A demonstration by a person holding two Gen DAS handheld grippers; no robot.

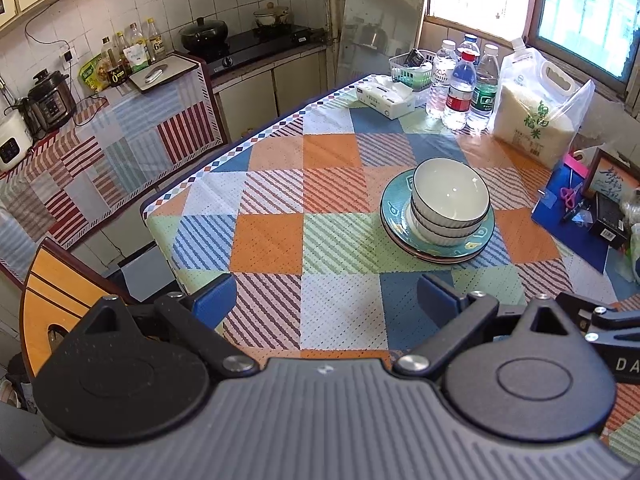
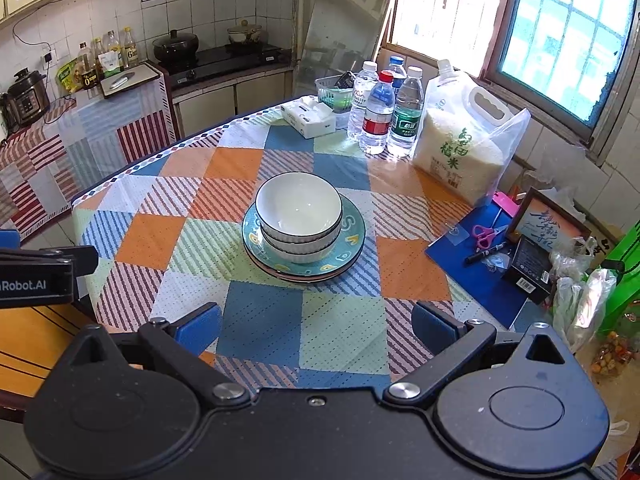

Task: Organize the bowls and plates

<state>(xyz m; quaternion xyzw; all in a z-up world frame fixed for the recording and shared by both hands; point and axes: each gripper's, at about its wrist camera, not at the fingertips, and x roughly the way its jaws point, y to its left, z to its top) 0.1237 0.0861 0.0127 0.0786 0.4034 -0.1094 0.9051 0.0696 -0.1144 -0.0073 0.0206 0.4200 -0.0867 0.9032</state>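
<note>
Two bowls (image 2: 298, 216) atop stacked plates (image 2: 348, 254)

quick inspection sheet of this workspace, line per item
surface: table with patchwork cloth.
job's things: nested white bowls on stacked plates, mid-table.
clutter: water bottles, rice bag, tissue box, scissors, marker.
grippers: left gripper and right gripper open, holding nothing, short of the stack.
cables: wall cord near the cookers.
surroundings: stove with pots, window.
</note>
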